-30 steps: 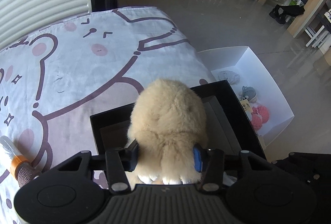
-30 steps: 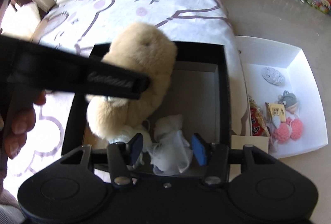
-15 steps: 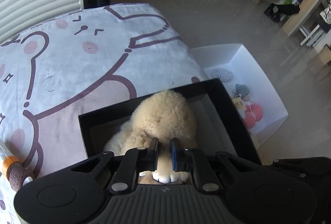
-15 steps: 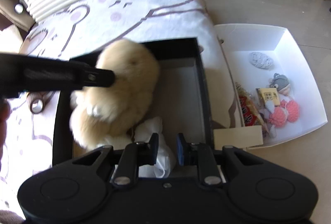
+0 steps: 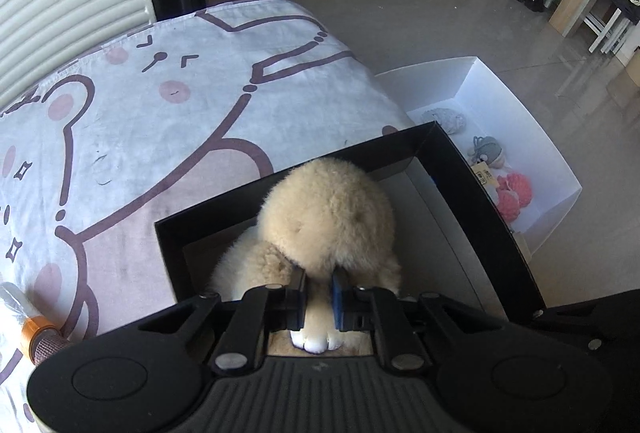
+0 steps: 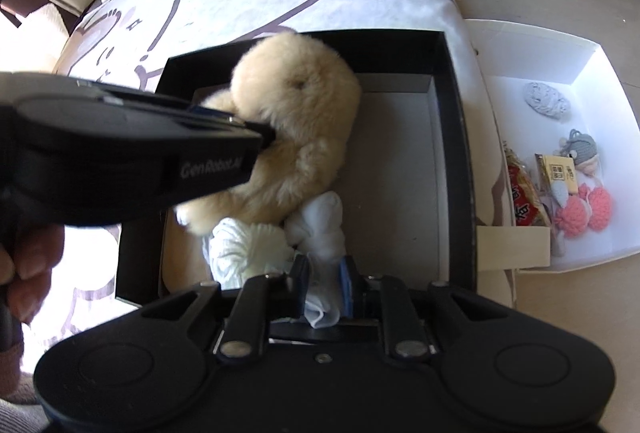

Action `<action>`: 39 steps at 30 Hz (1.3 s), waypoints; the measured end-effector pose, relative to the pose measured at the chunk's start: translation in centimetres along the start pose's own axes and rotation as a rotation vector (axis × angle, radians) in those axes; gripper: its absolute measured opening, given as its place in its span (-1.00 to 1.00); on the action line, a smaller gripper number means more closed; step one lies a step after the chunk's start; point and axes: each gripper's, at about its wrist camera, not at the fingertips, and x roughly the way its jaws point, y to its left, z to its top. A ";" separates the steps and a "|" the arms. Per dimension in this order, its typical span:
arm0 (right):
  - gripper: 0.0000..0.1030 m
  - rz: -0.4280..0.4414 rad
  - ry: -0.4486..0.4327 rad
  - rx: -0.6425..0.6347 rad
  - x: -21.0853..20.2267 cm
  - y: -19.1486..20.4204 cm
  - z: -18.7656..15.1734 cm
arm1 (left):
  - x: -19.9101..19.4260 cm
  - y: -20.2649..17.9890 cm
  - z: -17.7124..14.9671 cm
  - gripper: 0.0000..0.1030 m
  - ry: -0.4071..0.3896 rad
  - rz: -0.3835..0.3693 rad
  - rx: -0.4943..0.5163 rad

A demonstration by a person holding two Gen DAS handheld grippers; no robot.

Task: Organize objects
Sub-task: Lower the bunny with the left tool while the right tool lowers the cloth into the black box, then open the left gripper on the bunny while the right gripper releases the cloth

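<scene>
Bed (image 5: pixel 168 121): we note a cartoon-bear sheet; it carries the black box.

Black box (image 6: pixel 456 153): it sits at the bed's edge, just beside a white box (image 6: pixel 592 81) on the floor. The white box holds small knitted toys and packets, untouched.

Plush (image 6: pixel 296 121): a cream toy, lying in the left half of the black box. A second ago the left claw (image 5: pixel 319 293) stood wide around its paw; now we see that claw clamped on the paw, the fur pinched between the pads.

White cloth (image 6: pixel 316 229): bundled in the box's near part, touching the plush. The right claw (image 6: pixel 323 287), likewise open a second ago, is now closed on a fold of it.

Status: we judge both grasps made, so each item can be lifted from the box. Where they belong we cannot tell.
</scene>
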 end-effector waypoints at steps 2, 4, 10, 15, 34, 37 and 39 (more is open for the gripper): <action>-0.64 0.004 -0.002 0.004 -0.1 0.1 0.0 | -0.2 0.3 -0.1 -0.70 0.000 0.006 -0.007; -0.64 0.000 -0.006 0.009 -0.2 0.1 0.0 | -0.6 0.6 -0.3 -0.67 -0.005 0.011 -0.016; -0.61 -0.002 -0.059 0.055 -1.8 0.0 0.3 | -2.1 1.0 -0.6 -0.66 -0.046 0.015 -0.028; -0.54 -0.026 -0.123 0.072 -3.7 0.0 0.4 | -3.5 1.2 -0.9 -0.66 -0.058 0.019 -0.034; -0.38 -0.166 -0.303 0.157 -9.1 0.1 -1.1 | -7.2 3.8 -4.2 0.04 -0.047 0.128 -0.094; -0.32 -0.183 -0.322 0.154 -9.8 0.4 -1.4 | -7.7 4.2 -4.8 0.25 -0.044 0.146 -0.095; -0.28 -0.185 -0.331 0.154 -10.1 0.7 -1.6 | -8.2 4.5 -5.1 0.31 -0.047 0.159 -0.100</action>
